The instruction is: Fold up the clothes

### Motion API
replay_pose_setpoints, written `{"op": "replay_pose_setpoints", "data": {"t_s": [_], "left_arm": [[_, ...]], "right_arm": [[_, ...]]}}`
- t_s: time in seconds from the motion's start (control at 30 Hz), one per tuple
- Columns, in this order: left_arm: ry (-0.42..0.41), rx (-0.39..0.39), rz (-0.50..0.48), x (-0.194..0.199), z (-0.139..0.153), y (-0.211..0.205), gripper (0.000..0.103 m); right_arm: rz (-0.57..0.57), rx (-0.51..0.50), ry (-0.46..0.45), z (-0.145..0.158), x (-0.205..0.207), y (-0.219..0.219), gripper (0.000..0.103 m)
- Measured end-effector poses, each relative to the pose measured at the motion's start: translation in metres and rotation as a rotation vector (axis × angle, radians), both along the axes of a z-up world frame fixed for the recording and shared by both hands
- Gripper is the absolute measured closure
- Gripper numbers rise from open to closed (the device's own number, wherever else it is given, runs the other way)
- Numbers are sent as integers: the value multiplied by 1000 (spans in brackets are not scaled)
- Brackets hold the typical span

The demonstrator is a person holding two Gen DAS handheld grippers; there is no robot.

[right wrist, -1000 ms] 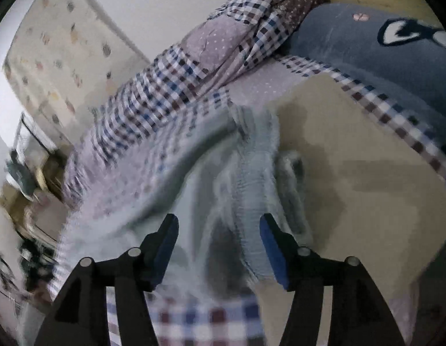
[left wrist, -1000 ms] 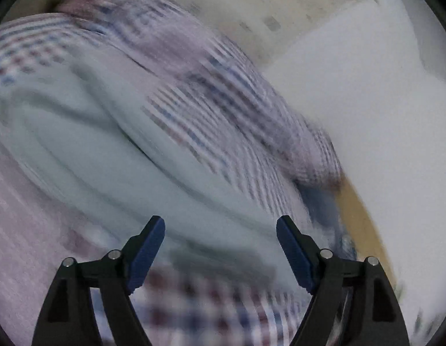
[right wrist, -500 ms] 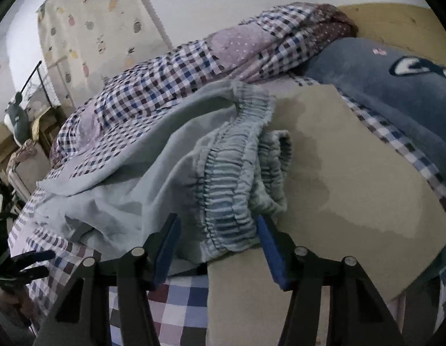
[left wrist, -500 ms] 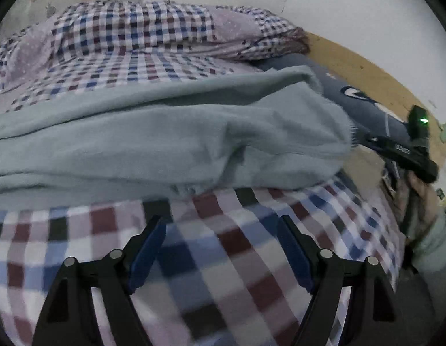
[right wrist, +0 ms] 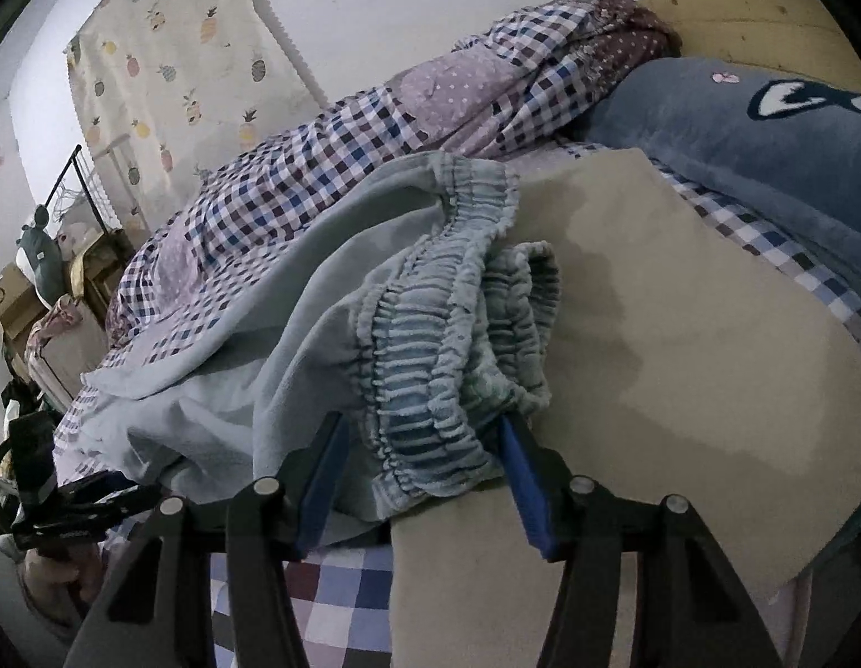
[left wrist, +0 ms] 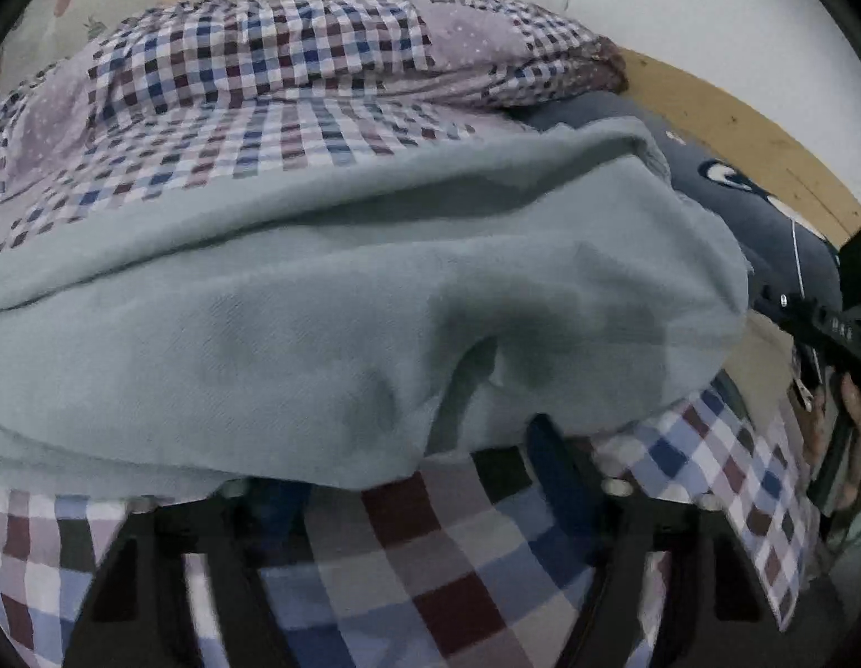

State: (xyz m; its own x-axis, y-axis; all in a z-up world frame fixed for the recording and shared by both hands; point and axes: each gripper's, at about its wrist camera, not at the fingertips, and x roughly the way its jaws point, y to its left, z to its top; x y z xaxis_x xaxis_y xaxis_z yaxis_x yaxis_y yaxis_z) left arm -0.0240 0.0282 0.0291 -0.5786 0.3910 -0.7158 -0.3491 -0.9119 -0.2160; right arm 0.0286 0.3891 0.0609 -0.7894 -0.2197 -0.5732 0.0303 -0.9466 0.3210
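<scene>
Pale blue-green trousers [left wrist: 374, 289] lie crumpled on a checked bedspread [left wrist: 430, 573]. In the right wrist view their gathered elastic waistband [right wrist: 430, 367] lies partly on a beige board [right wrist: 680, 334]. My left gripper [left wrist: 413, 456] is open, its blue fingertips pushed under the near edge of the fabric and partly hidden by it. My right gripper [right wrist: 424, 440] is open, with the waistband lying between its blue fingers [right wrist: 522, 473]. The other gripper shows in each view: at the right edge of the left wrist view [left wrist: 820, 328] and at the lower left of the right wrist view [right wrist: 74, 495].
A checked quilt [right wrist: 374, 128] is heaped at the back against the wall. A dark blue pillow [right wrist: 753, 133] lies at the right by the wooden bed frame [right wrist: 764, 16]. Boxes and a rack [right wrist: 57, 256] stand beside the bed at left.
Both grippers have moved in low toward the trousers. The left fingertips have slid under the fabric edge, and the waistband now lies between the right fingers.
</scene>
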Motion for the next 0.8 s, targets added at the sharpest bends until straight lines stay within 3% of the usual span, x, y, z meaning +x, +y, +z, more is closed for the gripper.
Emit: {"op": "replay_pose_setpoints", "data": {"t_s": [0.03, 0.07, 0.13, 0.17, 0.23, 0.33, 0.4, 0.5, 0.63, 0.8], "left_arm": [[8, 2, 14, -1, 2, -2, 73], [12, 8, 24, -2, 4, -5, 84], [13, 38, -4, -1, 6, -13, 91], [17, 50, -24, 0, 7, -16, 92], [28, 83, -87, 5, 12, -19, 94], [38, 154, -157, 5, 20, -30, 94], [9, 208, -168, -3, 21, -38, 94], [-53, 211, -163, -14, 12, -38, 92], [-92, 197, -164, -21, 2, -28, 82], [-89, 235, -162, -24, 7, -31, 81]], "right_arm": [[4, 12, 1, 0, 0, -1, 44], [11, 32, 0, 1, 0, -3, 44], [25, 63, -3, 1, 1, -5, 51], [34, 79, -4, 2, 2, -5, 55], [51, 112, -8, 5, 5, -4, 77], [98, 104, -7, 7, 7, 3, 84], [129, 107, -10, 6, 5, 5, 83], [205, 116, -25, 9, -6, 8, 81], [345, 113, -100, 9, -29, 11, 67], [528, 130, -204, 17, -40, 11, 69]]}}
